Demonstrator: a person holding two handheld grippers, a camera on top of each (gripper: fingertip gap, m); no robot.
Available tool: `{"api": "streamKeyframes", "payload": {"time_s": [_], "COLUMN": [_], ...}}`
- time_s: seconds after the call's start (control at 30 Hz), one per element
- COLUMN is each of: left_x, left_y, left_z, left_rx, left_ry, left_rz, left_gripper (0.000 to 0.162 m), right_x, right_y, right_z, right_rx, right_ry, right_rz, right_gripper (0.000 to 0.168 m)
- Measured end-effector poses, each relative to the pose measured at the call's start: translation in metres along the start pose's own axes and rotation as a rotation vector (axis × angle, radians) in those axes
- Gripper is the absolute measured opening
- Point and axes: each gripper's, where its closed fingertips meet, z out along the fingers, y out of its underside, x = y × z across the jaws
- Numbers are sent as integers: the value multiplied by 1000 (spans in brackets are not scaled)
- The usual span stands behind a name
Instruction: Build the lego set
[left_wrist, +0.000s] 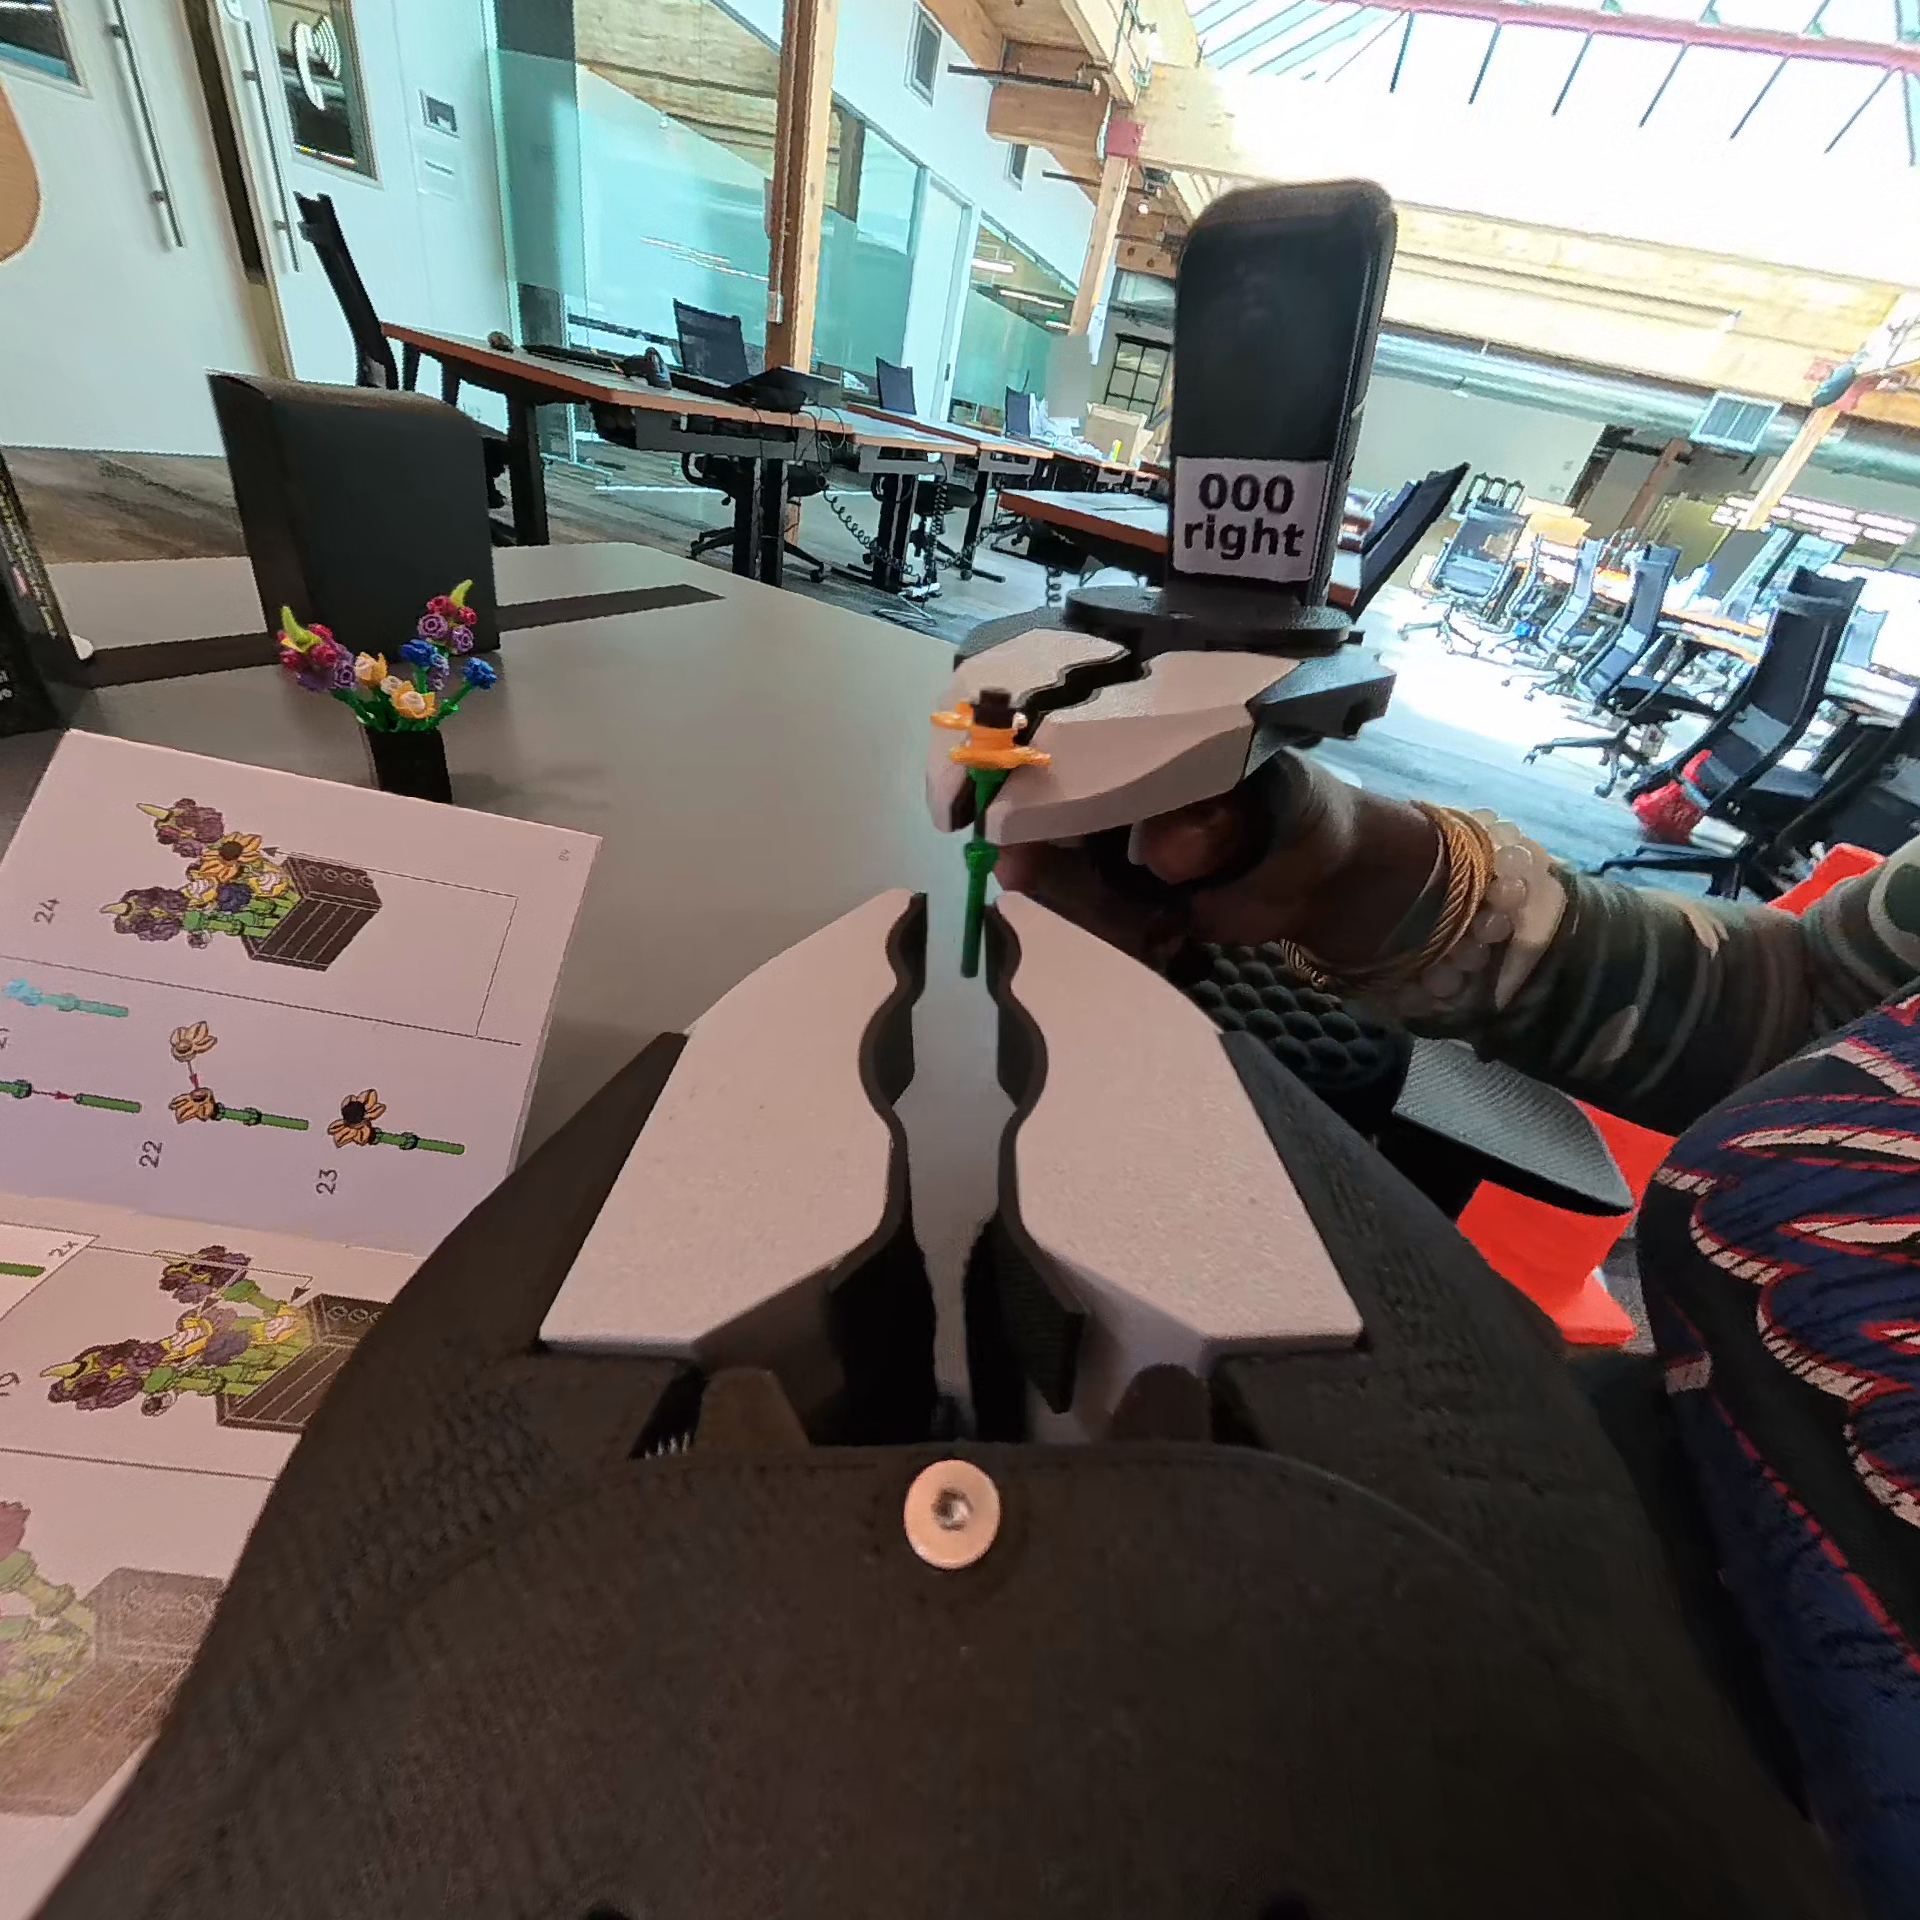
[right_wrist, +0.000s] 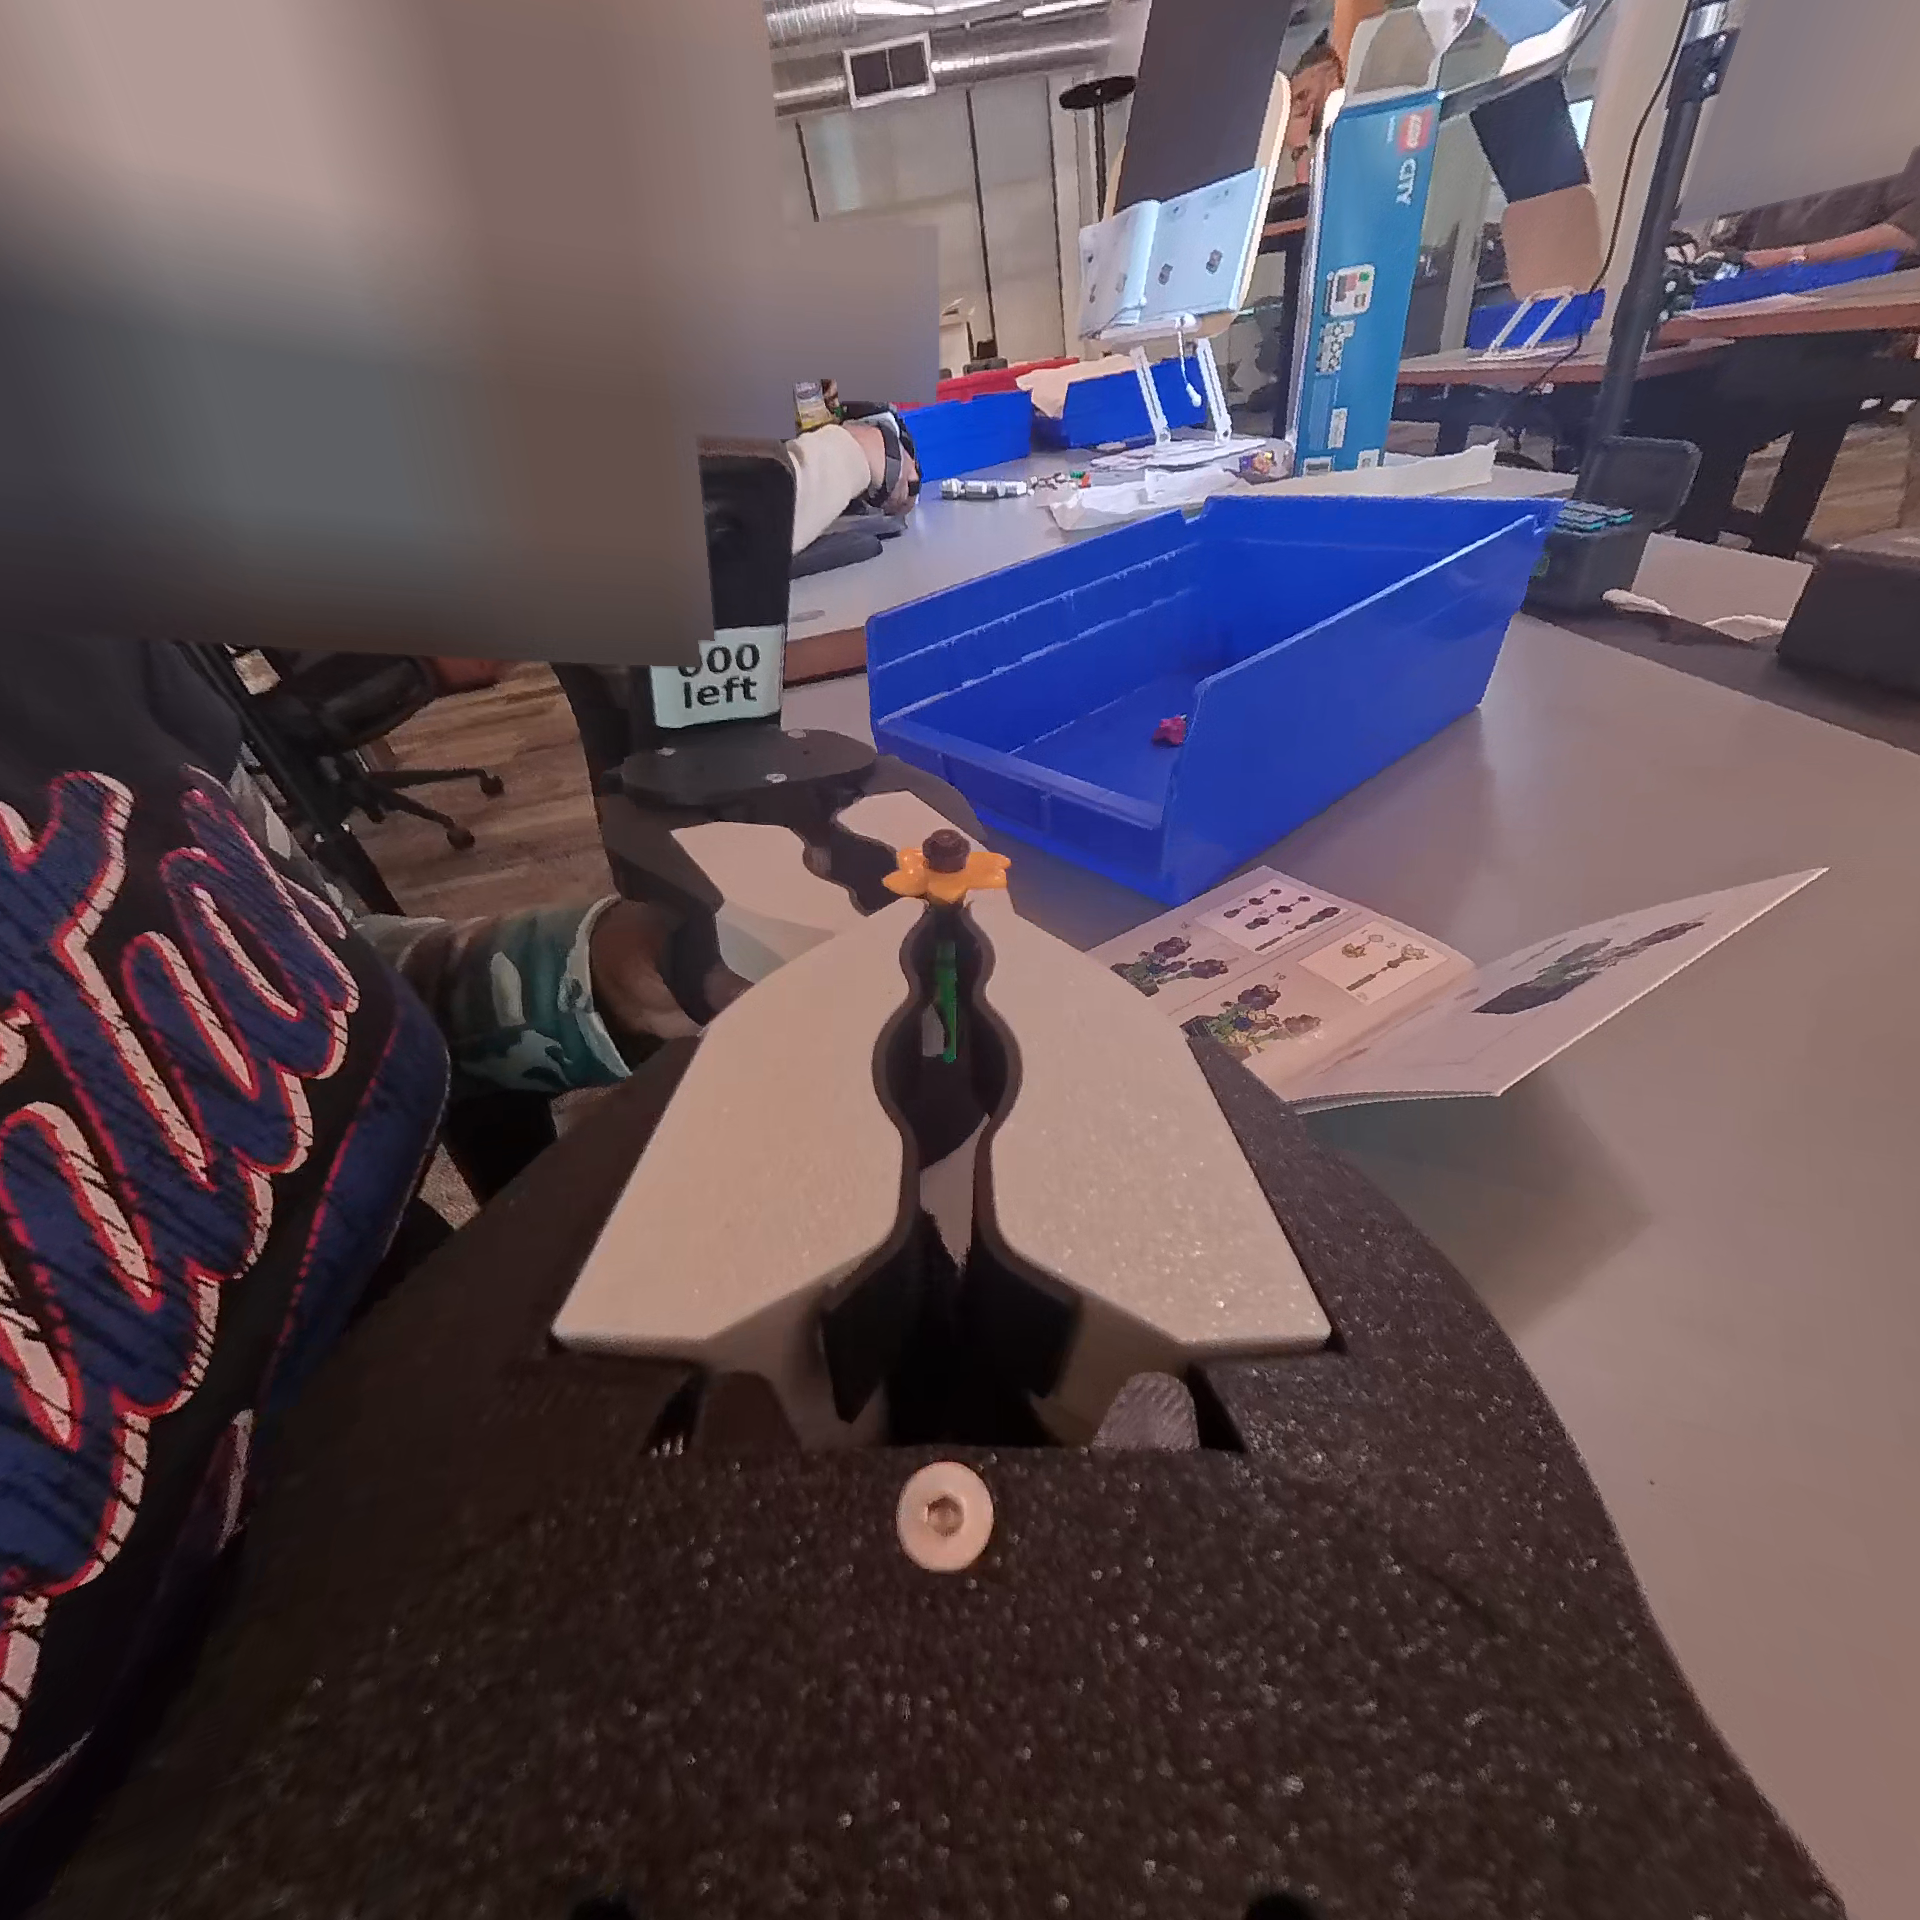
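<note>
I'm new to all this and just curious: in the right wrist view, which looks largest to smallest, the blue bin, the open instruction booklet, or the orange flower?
1. Blue bin
2. Instruction booklet
3. Orange flower, smallest though nearest the camera

An open office is seen behind the grey table (left_wrist: 727, 707). Rows of long desks (left_wrist: 665, 400) with black office chairs (left_wrist: 1787, 665) are set on a wooden floor (right_wrist: 499, 748). Glass partitions (left_wrist: 665, 208) and timber posts (left_wrist: 800, 177) are lit by bright daylight from skylights (left_wrist: 1558, 62).
</note>
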Motion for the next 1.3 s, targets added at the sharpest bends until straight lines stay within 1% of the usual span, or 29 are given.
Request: {"api": "streamKeyframes", "payload": {"time_s": [0.1,0.23,0.4,0.5,0.6,0.67,0.73,0.87,0.97,1.07,1.3], "left_x": [-4,-5,1,4,6,6,5,3,3,3,3], "left_y": [-4,-7,-4,0,3,3,2,0,-1,-2,-2], "left_z": [-3,-6,-4,-1,1,1,1,0,-1,-2,-2], "left_rx": [32,62,41,10,-6,-8,-2,12,21,29,29], "left_ry": [0,-1,-7,-12,-14,-13,-10,-4,-1,1,0], "left_rz": [-42,-46,26,69,92,87,73,44,37,34,32], "left_gripper": [21,24,27,27,27,27,27,27,27,27,27], "right_x": [9,40,106,149,195,224,242,262,273,284,291], "right_y": [-10,-25,-54,-62,-57,-43,-30,-17,-20,-17,-11], "right_z": [-9,-27,-57,-65,-69,-71,-70,-67,-68,-69,-68], "right_rx": [41,77,184,208,206,158,129,84,32,-46,-58], "right_ry": [22,137,356,462,559,646,700,769,795,782,759], "right_rz": [14,8,-19,-38,-14,-27,-24,-28,-50,-21,12], "right_gripper": [3,3,3,3,3,3,3,3,3,3,3]}}
